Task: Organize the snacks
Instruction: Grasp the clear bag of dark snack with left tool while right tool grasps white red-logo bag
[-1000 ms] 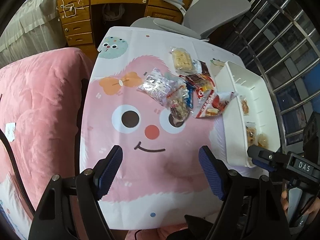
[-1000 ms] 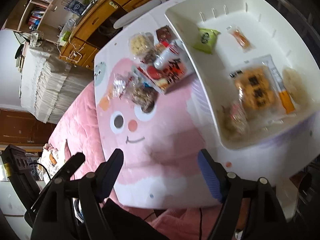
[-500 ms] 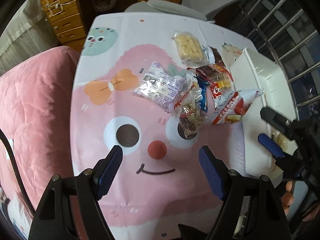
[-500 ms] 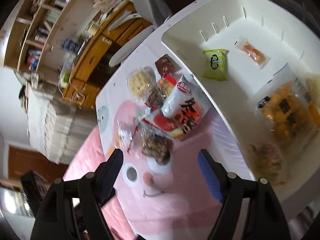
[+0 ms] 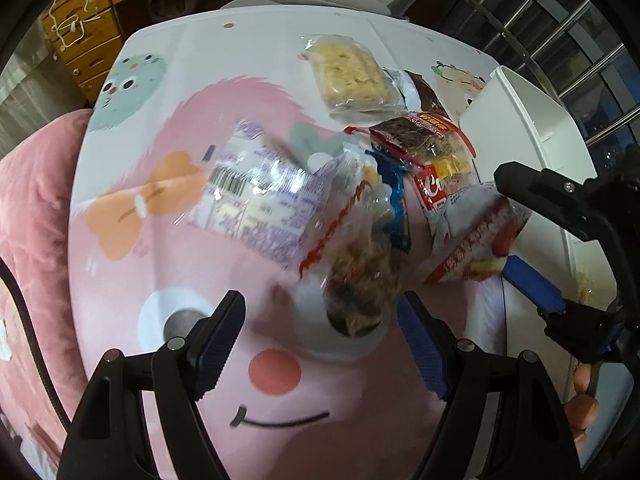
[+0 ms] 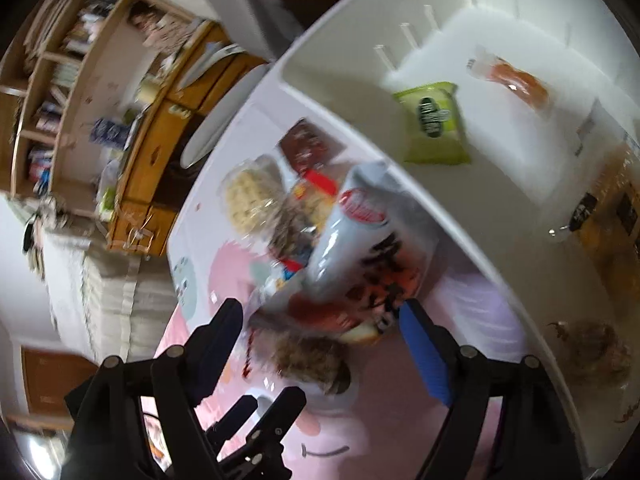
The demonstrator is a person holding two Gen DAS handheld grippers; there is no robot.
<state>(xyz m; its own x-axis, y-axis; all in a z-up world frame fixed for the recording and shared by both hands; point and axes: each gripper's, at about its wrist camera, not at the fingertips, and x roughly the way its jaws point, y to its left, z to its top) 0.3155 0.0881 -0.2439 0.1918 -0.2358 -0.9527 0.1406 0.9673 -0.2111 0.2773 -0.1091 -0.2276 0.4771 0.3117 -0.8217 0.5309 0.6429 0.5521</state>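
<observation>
Snack pile (image 5: 372,184) mid-table on pink cloth (image 5: 168,280), just beside white bin (image 6: 500,184), which already holds green pkt (image 6: 434,124), orange pkt (image 6: 520,80) & others. L gripper (image 5: 322,338) wide, empty, over clear nut bag (image 5: 360,276); R gripper (image 6: 320,344) jaws opening, empty, red/white bag (image 6: 360,248) ahead of them. Judged: pkts light, crinkly, slippery film, contents crushable; pinch at the sealed end or across a flat middle, gently.
</observation>
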